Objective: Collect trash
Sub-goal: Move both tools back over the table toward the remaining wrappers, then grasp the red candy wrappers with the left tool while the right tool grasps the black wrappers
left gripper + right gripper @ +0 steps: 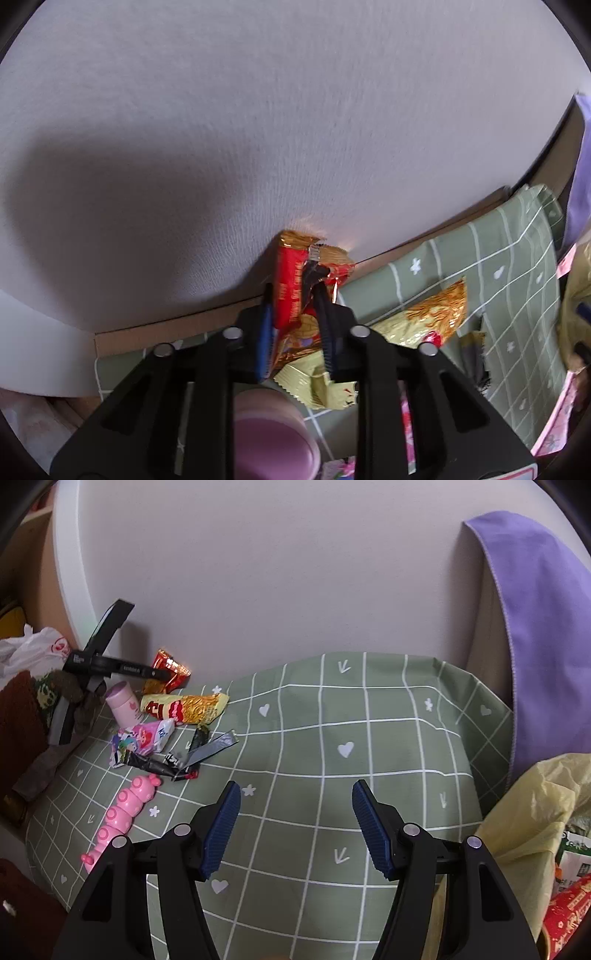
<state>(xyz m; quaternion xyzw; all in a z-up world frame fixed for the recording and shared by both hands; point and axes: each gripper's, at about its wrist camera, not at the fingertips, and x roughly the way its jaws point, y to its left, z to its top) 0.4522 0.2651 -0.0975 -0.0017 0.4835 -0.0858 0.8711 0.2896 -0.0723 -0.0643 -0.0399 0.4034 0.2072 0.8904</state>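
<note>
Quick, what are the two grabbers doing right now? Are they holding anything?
Left gripper: closed on the red snack wrapper.
Right gripper: open, holding nothing, above the green tablecloth.

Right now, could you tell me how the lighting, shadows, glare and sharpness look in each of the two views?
Left wrist view: a broad soft shadow darkens the white wall at left; the foil of the red wrapper throws a warm glint onto it; the pink cup at the bottom is blurred. Right wrist view: even light, sharp, but fisheye bends the grid of the green cloth.
</note>
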